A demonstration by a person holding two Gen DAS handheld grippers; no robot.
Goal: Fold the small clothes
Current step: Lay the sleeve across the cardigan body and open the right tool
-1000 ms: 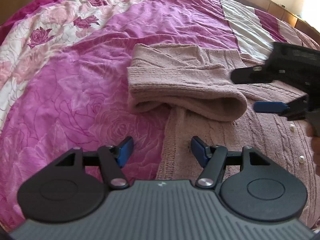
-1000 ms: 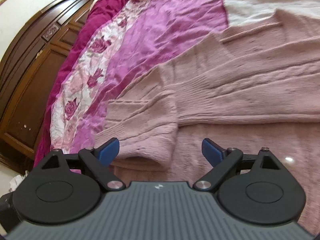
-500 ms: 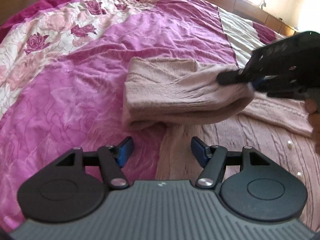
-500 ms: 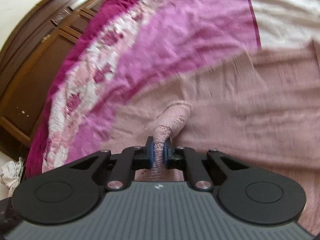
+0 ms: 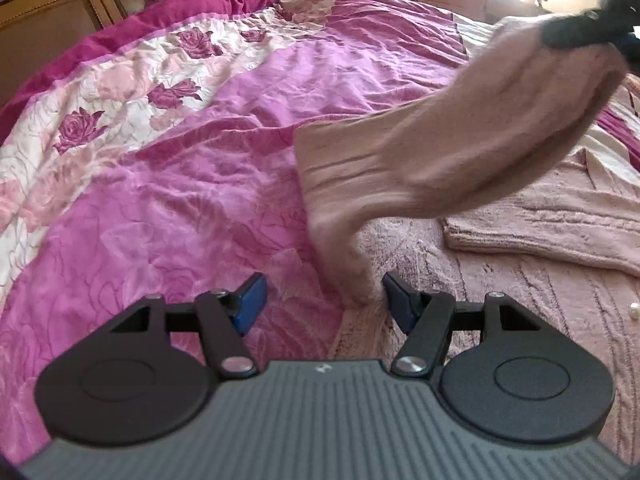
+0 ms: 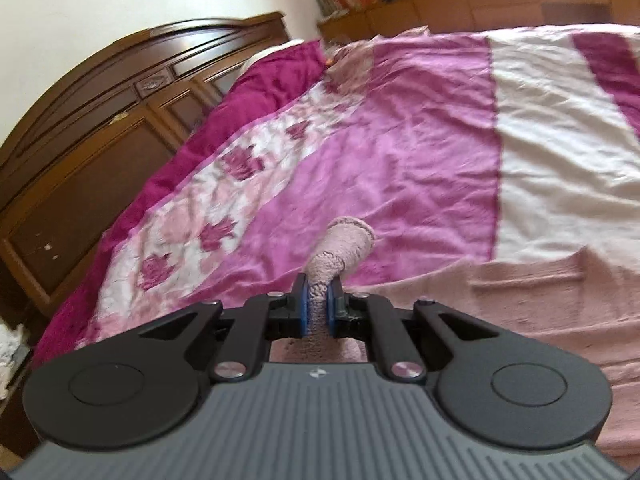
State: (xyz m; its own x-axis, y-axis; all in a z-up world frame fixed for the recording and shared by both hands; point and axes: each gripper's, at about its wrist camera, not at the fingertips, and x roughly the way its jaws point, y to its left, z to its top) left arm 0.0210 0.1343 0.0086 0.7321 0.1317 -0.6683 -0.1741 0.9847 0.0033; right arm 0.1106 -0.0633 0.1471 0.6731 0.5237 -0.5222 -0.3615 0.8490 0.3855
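A pale pink knitted cardigan (image 5: pixel 540 280) with pearl buttons lies on the bed. One sleeve (image 5: pixel 440 160) is lifted off the bed and hangs slanting up to the right. My right gripper (image 6: pixel 317 312) is shut on the sleeve's fold (image 6: pixel 340 248); it also shows at the top right of the left wrist view (image 5: pixel 592 28). My left gripper (image 5: pixel 320 300) is open and empty, low over the cardigan's left edge where the sleeve starts.
The bed has a pink, white and magenta floral quilt (image 5: pixel 180 160). A dark wooden headboard (image 6: pixel 100 128) runs along the far side. More of the cardigan (image 6: pixel 540 300) lies to the right in the right wrist view.
My right gripper closed on the folded sleeve and has lifted it up and to the right, unfolding it off the cardigan. My left gripper stayed open and tilted up a little.
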